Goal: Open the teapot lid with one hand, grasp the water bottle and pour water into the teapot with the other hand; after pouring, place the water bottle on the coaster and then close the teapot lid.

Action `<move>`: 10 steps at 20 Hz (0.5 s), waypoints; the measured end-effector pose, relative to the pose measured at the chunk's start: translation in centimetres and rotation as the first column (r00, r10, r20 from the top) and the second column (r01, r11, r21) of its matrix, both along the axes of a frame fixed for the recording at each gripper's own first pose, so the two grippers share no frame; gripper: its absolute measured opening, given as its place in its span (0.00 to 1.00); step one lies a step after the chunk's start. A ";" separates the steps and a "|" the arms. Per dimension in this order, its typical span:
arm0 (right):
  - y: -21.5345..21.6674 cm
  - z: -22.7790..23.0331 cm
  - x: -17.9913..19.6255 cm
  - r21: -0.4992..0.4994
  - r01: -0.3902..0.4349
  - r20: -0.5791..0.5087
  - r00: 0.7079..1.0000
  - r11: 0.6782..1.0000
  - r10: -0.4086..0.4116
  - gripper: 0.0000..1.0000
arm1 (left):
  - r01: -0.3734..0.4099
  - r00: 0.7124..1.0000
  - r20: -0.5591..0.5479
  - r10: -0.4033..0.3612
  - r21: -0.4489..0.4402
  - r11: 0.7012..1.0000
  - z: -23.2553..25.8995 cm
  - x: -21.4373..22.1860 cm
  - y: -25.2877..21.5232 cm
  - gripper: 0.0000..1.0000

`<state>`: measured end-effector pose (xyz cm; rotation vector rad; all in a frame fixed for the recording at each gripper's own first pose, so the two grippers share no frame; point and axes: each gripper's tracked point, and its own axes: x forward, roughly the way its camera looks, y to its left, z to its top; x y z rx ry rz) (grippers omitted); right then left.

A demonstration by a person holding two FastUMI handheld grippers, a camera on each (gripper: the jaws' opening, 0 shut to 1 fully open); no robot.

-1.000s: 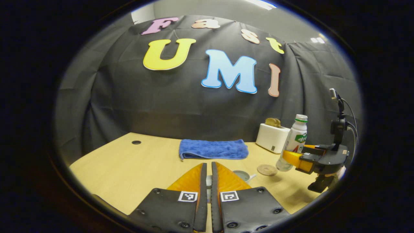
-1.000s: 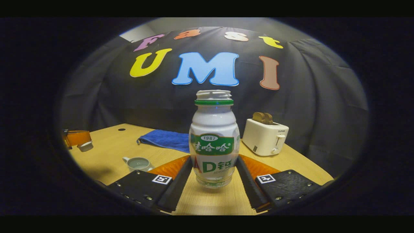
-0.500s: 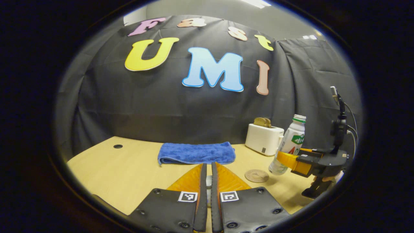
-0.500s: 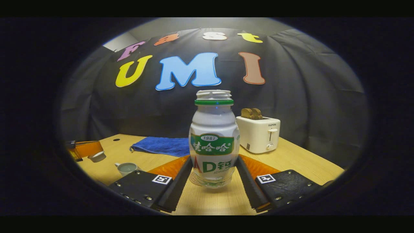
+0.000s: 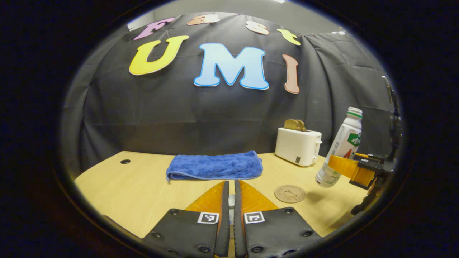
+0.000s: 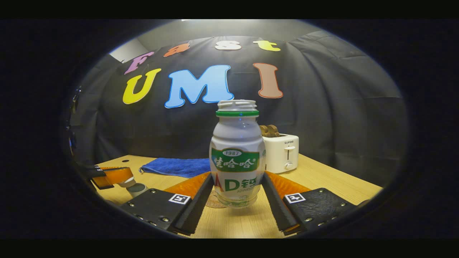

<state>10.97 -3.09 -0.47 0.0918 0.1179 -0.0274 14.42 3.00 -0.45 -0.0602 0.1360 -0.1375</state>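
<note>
My right gripper [image 6: 236, 179] is shut on the white, uncapped water bottle [image 6: 236, 157], which hangs above the table. The round brown coaster [image 6: 214, 201] peeks out behind the bottle's base. In the left gripper view the bottle [image 5: 341, 148] leans in the right gripper [image 5: 342, 167], up and to the right of the coaster [image 5: 289, 193]. My left gripper [image 5: 231, 184] is shut on the small white teapot lid [image 5: 231, 200]. In the right gripper view that left gripper [image 6: 116, 176] holds the lid [image 6: 125, 182] just above the pale teapot [image 6: 139, 189], which is partly hidden.
A folded blue towel [image 5: 215, 165] lies at the back middle of the wooden table [image 5: 136, 190]. A white toaster [image 5: 298, 146] with bread in it stands at the back right. A small round hole [image 5: 125, 161] marks the far left of the tabletop.
The right gripper has carried the bottle away from the teapot, over towards the coaster. The left gripper with the lid has come closer to the teapot, which has slipped under its fingers.
</note>
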 end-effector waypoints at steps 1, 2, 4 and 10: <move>0.0 -0.1 0.0 0.001 -0.001 -0.002 1.000 1.000 0.001 0.81 | -0.001 1.000 -0.005 0.001 0.007 1.000 -0.2 0.2 -0.1 0.12; 0.0 0.0 0.0 0.002 -0.002 -0.002 1.000 1.000 0.002 0.81 | -0.001 1.000 -0.009 0.001 0.013 1.000 -0.3 0.2 -0.2 0.12; 0.0 0.2 -0.1 0.004 -0.003 0.005 1.000 1.000 0.003 0.80 | -0.001 1.000 -0.013 0.002 0.020 1.000 -0.7 0.4 -0.4 0.12; 0.0 0.3 -0.1 0.013 -0.008 0.006 1.000 1.000 0.008 0.81 | -0.006 0.999 -0.036 0.008 0.048 0.999 -1.9 1.1 -0.6 0.12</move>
